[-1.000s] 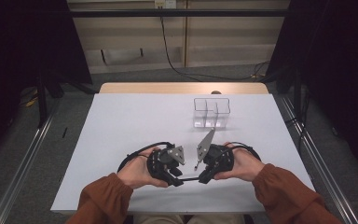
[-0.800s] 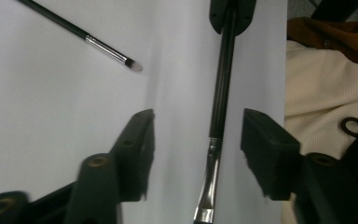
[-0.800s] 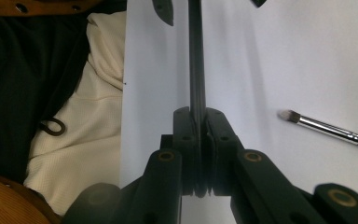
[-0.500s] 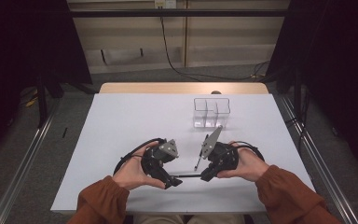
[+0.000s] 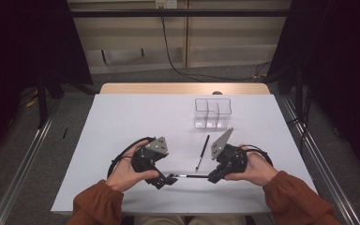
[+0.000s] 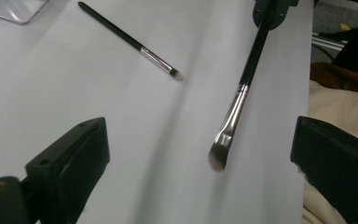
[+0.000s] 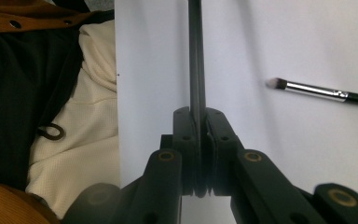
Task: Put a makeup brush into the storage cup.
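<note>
A black makeup brush (image 5: pixel 190 176) hangs level above the white table near its front edge. My right gripper (image 5: pixel 213 178) is shut on its handle (image 7: pixel 196 84). The flat bristle head (image 6: pixel 218 156) sits in the wide gap of my left gripper (image 6: pixel 198 140), and neither jaw touches it. The jaws of the left gripper (image 5: pixel 168 179) have just been opening and stand open. A second, thinner brush (image 5: pixel 202 152) lies on the table between the two hands, also seen as a brush (image 6: pixel 130 39) with a small pale tip (image 7: pixel 276 83).
A clear plastic organizer (image 5: pixel 213 113) with several compartments stands behind the brushes, right of centre. The white table cover (image 5: pixel 122 122) spreads wide to the left and back. The person's brown sleeves (image 5: pixel 98 206) come in at the front edge.
The left gripper has opened off the brush's bristle end and drawn away to the left. The right gripper has stayed shut on the handle, nearly still.
</note>
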The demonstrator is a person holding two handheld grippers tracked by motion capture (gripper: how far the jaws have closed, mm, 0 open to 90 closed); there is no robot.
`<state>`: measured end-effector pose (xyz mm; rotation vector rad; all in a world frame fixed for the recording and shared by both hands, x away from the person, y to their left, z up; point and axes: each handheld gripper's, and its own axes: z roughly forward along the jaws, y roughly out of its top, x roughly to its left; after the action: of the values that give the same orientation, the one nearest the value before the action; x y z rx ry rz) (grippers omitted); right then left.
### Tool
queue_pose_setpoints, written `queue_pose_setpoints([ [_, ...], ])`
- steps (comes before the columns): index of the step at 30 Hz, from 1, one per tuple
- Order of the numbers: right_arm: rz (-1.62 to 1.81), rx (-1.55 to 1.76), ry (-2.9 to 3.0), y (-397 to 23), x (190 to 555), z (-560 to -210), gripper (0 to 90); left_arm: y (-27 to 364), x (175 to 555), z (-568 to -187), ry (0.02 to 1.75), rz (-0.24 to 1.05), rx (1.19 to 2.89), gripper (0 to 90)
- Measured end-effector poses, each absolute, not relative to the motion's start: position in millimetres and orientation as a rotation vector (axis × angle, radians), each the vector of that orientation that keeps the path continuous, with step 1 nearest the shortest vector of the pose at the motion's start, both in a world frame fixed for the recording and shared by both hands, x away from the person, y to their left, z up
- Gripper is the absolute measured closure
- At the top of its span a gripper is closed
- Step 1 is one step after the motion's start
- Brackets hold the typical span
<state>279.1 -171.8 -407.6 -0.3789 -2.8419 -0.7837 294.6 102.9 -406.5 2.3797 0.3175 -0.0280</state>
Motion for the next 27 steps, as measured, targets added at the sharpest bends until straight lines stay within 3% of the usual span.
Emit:
queue_pose_setpoints([
  [16, -0.890, -0.509, -2.829, -201, 273, -413, 84.3, 132, 284, -410, 0.461, 0.135, 2.234, 3.2],
  [27, -1.044, -0.625, -2.792, -213, 266, -424, 84.3, 145, 280, -416, 0.516, 0.139, 2.184, 3.1],
])
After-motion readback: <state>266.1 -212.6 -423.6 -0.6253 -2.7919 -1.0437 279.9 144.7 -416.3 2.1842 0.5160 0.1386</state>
